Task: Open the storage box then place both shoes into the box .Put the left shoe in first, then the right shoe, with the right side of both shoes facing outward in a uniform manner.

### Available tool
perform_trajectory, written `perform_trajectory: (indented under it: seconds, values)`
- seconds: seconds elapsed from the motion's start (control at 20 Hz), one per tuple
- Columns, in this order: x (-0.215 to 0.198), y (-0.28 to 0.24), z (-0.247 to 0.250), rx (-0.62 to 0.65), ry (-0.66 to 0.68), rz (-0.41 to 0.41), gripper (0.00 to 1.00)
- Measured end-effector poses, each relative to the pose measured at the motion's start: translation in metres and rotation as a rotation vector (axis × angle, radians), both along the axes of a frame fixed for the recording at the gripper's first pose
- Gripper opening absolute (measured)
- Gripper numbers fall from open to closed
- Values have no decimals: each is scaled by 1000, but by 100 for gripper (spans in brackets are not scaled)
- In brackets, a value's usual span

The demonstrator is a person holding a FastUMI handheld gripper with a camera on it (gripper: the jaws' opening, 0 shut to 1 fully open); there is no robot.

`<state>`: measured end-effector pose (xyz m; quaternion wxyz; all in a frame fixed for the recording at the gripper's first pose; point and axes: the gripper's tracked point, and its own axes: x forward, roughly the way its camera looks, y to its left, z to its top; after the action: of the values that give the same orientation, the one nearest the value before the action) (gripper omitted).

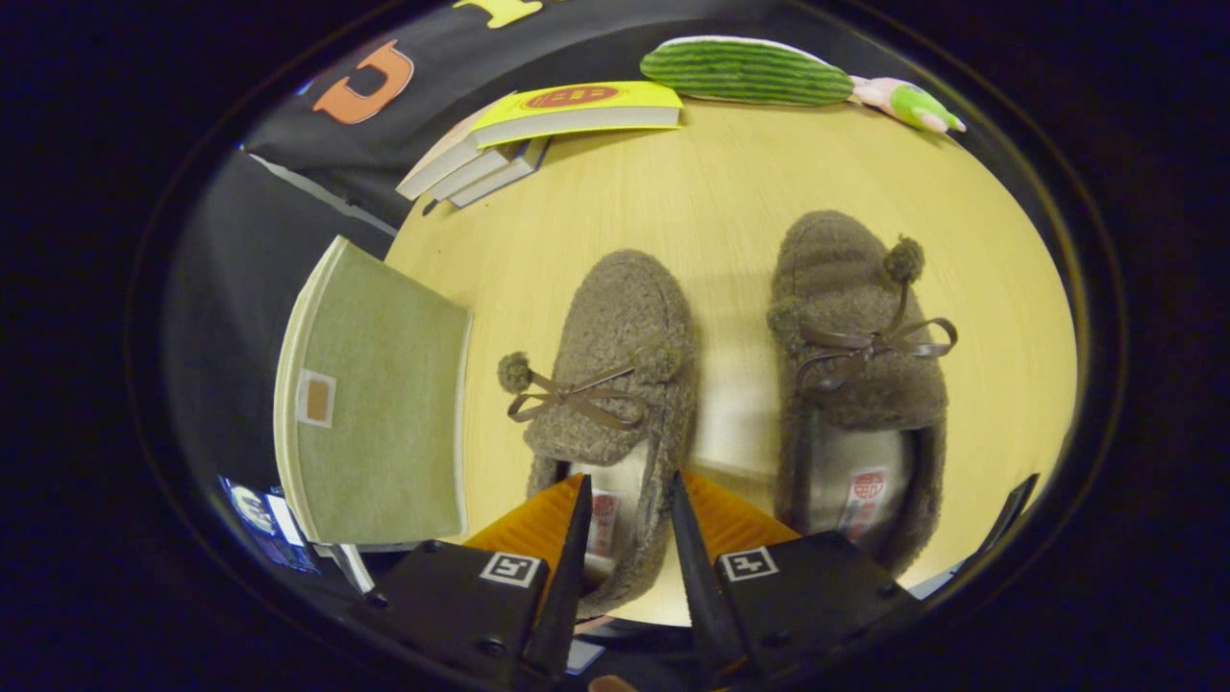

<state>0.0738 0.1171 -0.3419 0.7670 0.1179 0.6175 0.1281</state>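
While the green storage box (380, 404) lies closed beside it, the left slipper (615, 384) points straight ahead from the gripper (627, 519), whose half-open fingers straddle its heel wall without clamping; the right slipper (855, 365) lies parallel alongside.

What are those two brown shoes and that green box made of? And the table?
The left shoe, its heel between the tool's parted fingers, and the right shoe look like fuzzy, matte fleece with smooth, leather-like bow laces. The green box seems woven fabric, judging by its fine texture. The table looks like pale wood or laminate with faint grain.
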Motion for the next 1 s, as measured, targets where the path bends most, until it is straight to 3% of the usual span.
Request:
perform_trajectory:
  seconds: [0.15, 0.3, 0.35, 0.4, 0.5, 0.75, 1.0]
  values:
    - [-2, -5, 0, -1, 17, -29, 33]
    - [-2, -11, 0, 2, 35, -69, 20]
    - [-2, -7, 2, 32, 40, -85, 10]
    - [-5, -4, 8, 66, 53, -102, 7]
    - [-10, 7, 13, 143, 90, -154, 6]
    - [-26, 23, 64, 227, 54, -186, 6]
    - [-43, 62, 153, 304, -53, -139, 6]
